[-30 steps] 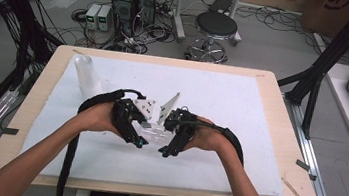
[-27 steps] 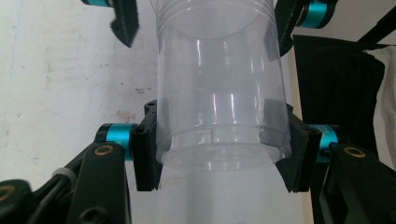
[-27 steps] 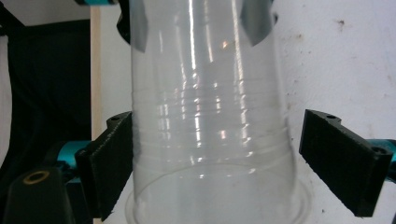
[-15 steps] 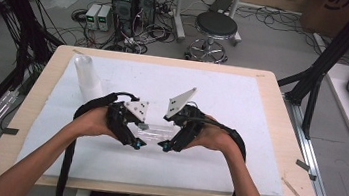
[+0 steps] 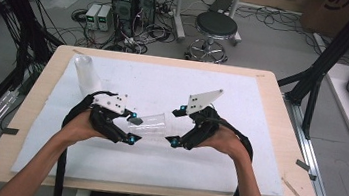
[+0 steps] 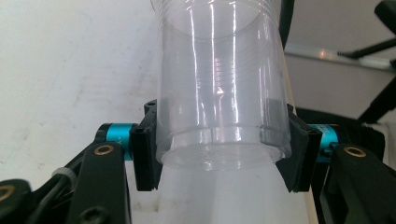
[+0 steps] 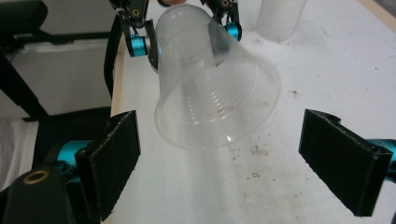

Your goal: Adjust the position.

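The left claw (image 5: pixel 131 129) is clamped on the base end of a clear plastic cup (image 5: pixel 151 124), its two black pads pressing the cup's sides from either flank, as the left gripper view shows (image 6: pixel 219 93). The cup lies roughly on its side above the white mat (image 5: pixel 242 101) that covers the table (image 5: pixel 275 85), its wide mouth turned toward the right claw (image 5: pixel 175 127). In the right gripper view the cup (image 7: pixel 212 79) hangs between the two black pads, which stand wide apart on either side of the rim without touching it, so the right claw is spread and holds nothing. Both hands sit close together near the middle of the mat. A stack of clear cups (image 5: pixel 84 73) stands upright at the far left corner of the mat, well apart from the hands
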`<action>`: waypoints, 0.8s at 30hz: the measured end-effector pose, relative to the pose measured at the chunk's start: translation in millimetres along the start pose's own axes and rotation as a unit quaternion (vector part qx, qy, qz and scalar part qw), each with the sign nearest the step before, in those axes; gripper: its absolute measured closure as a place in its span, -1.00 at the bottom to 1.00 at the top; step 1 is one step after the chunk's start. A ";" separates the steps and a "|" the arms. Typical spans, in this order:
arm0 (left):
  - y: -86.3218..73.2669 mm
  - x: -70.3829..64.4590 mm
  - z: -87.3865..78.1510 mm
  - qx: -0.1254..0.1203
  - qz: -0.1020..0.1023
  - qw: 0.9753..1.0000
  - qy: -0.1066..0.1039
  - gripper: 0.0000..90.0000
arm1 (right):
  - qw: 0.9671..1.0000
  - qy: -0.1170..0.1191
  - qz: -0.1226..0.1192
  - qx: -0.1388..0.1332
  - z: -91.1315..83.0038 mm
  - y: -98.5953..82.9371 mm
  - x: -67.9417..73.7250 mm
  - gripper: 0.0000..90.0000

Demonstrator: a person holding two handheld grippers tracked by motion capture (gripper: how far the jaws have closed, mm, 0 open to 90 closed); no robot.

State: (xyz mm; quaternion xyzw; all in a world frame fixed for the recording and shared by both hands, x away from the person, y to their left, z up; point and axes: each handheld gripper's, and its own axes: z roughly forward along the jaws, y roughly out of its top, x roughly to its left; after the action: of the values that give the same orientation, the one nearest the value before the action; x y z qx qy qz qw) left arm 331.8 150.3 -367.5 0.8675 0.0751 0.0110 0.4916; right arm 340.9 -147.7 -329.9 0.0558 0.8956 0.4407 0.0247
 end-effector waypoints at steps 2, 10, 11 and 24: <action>-2.4 0.6 -2.9 -0.027 0.001 1.000 0.006 -0.07 | 1.000 0.001 0.004 -0.013 -1.2 -3.6 -0.2 -0.73; -13.8 2.2 -2.8 -0.095 -0.011 0.995 0.005 -0.07 | 0.998 0.005 0.021 -0.058 -1.4 -16.9 0.2 -0.73; -15.3 2.1 -2.3 -0.103 -0.011 0.995 0.005 -0.06 | 0.998 0.004 0.021 -0.065 -1.4 -18.5 -0.4 -0.73; -23.8 -1.1 6.1 -0.141 -0.001 0.990 0.007 -0.06 | 0.992 0.016 0.041 -0.118 2.8 -36.9 -0.3 -0.72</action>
State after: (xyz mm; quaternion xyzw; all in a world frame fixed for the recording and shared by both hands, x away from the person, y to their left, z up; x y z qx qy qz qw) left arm 328.5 157.0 -390.9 0.7890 0.0772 0.0269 0.6089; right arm 338.5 -167.9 -360.8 0.0822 0.8345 0.5448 -0.0015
